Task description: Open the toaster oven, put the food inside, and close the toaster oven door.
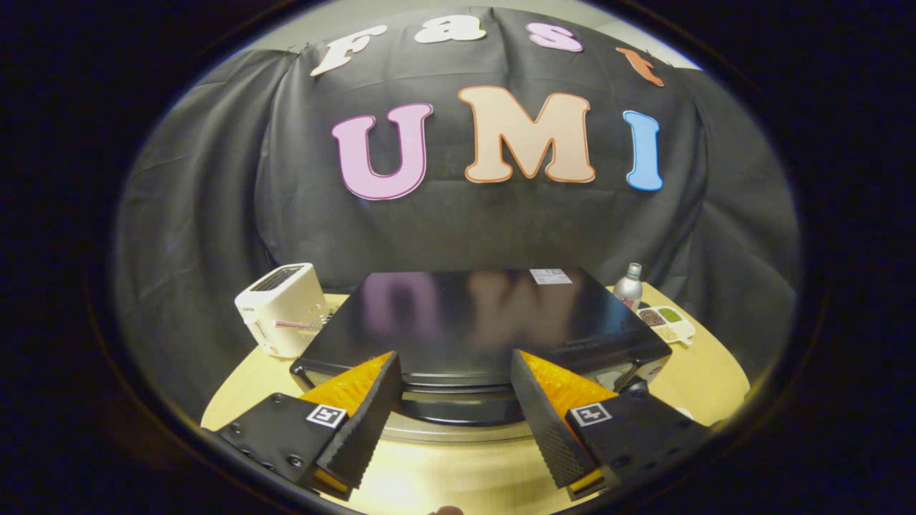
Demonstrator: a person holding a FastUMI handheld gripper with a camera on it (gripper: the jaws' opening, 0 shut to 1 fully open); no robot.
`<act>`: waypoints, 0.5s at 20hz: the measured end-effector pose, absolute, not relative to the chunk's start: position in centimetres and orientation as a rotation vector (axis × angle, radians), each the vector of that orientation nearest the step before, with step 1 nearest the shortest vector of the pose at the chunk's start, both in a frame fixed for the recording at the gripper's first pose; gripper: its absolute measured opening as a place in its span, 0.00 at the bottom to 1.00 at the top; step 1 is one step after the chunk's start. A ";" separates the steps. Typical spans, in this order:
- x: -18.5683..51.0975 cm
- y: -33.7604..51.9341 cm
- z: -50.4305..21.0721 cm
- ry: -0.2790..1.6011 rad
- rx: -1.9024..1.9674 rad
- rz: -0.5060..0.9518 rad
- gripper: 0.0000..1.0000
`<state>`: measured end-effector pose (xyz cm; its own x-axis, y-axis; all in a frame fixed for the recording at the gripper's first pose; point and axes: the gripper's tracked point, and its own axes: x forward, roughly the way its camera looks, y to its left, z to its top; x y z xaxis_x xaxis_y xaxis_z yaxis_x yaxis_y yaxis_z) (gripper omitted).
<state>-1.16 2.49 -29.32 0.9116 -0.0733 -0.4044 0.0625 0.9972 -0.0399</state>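
The black toaster oven (472, 315) stands on a round wooden table (705, 375), and I look down on its glossy top from the front. My gripper (454, 357) is open, its two fingers spread to either side of the oven's front upper edge with nothing held between them. Just below that edge, between the fingers, a dark curved bar (458, 411) runs across with a silvery strip (458, 431) under it; this looks like the door handle. The door's face is hidden from this angle.
A white pop-up toaster (283, 307) stands close to the oven's left side. At the oven's back right are a small silver bottle (629, 285) and a white divided dish (667, 323) holding grains. Bare tabletop lies in front of the oven, under the fingers.
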 end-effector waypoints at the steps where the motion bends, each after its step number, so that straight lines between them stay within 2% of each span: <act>1: -1.3 2.4 -29.4 0.418 -0.025 -0.074 0.98; 10: -1.9 2.4 -29.6 0.458 -0.028 -0.075 0.98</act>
